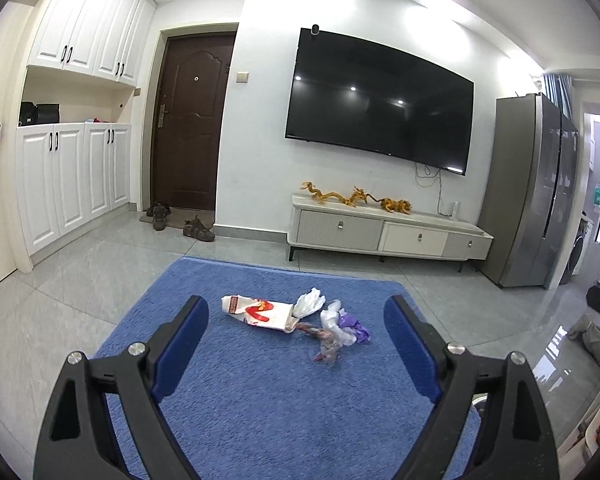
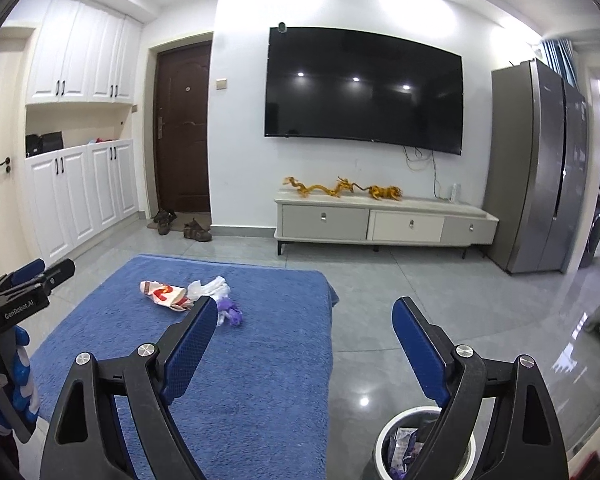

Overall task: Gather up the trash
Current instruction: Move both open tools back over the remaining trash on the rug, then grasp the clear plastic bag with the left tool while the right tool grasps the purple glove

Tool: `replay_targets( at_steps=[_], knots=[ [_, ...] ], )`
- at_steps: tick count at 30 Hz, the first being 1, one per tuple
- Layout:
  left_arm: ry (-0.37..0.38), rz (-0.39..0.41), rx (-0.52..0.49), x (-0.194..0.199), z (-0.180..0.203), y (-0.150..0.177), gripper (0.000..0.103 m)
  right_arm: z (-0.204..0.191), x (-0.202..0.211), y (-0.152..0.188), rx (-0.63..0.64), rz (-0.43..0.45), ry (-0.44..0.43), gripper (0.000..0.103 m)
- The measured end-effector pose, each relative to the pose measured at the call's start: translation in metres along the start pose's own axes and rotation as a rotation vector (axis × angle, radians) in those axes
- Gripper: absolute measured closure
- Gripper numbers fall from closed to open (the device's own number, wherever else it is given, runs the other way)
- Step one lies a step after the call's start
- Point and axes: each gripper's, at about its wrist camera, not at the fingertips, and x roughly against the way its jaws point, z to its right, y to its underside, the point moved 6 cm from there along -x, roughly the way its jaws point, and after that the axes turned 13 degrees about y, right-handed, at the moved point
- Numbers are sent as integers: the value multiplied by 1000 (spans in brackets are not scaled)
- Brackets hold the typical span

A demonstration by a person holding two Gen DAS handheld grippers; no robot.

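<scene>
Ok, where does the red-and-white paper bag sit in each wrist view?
Left wrist: the paper bag lies on the blue rug, centre frame, framed by the open left gripper.
Right wrist: the bag lies left of centre, beyond the right gripper's left finger.
Shared landmark: the TV on the wall behind.
</scene>
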Motion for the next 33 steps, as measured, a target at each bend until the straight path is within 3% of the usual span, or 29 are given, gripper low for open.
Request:
replay_targets(
  at_steps=[9, 22, 27, 33],
  knots=[
    [-25, -16, 5, -2, -18, 6, 14, -15, 2, -4, 26, -4, -10, 15],
    [-95, -202, 71, -52, -88, 58, 14, -23, -58, 19, 8, -118, -55, 15],
    [-71, -257, 79, -75, -103, 70, 14, -40, -87, 27, 17, -164, -100, 15],
    [17, -346, 117, -116, -109, 79, 14, -68, -130, 32, 26, -212, -176, 18]
  ],
)
